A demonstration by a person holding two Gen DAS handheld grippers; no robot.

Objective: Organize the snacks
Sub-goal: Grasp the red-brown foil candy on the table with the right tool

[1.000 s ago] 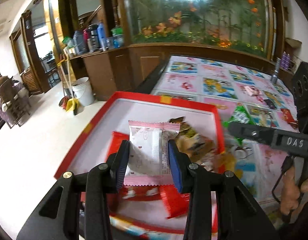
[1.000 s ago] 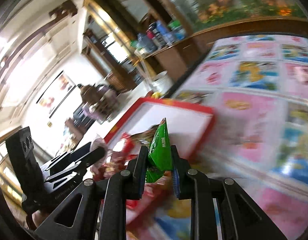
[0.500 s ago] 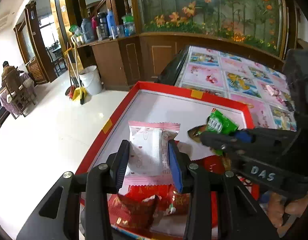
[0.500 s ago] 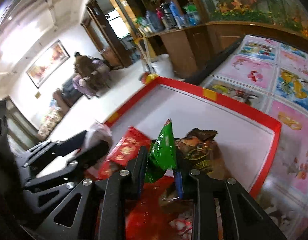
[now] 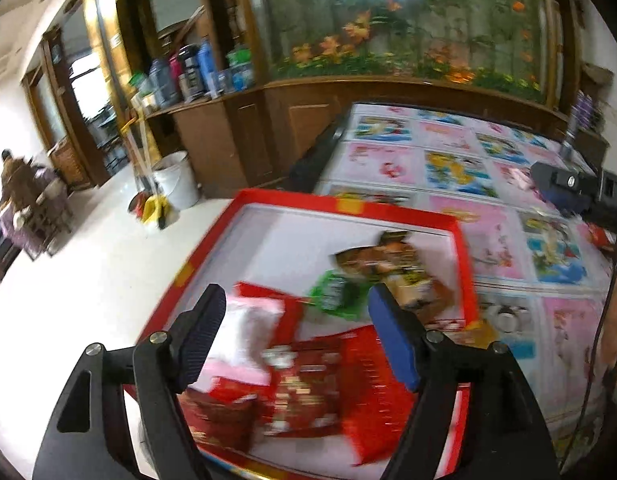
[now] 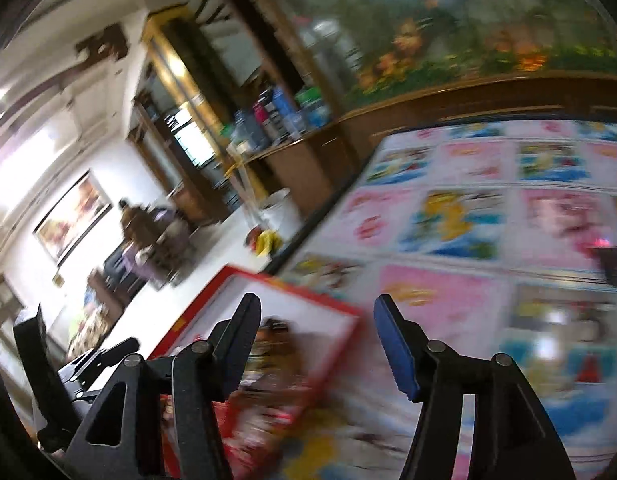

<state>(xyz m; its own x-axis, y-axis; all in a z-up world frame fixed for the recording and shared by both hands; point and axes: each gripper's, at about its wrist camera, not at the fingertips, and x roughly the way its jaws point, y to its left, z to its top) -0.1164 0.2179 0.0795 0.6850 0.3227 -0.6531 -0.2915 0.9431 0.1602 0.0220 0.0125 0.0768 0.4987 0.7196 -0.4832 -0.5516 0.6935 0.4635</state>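
Both grippers' jaws just opened, snacks dropped below

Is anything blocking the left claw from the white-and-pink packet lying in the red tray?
Nothing visible. The left claw, whose jaws have just been opening, stands open over the white-and-pink packet, which lies free in the red tray on other red wrappers.

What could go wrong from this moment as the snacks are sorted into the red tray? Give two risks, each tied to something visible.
1. The red tray overhangs the table's edge, above the floor; weight piled at that side might tip it.
2. The left gripper and right gripper have just been opening, nothing between the pads. The white-and-pink packet and green packet landed loosely on the pile and could slide.
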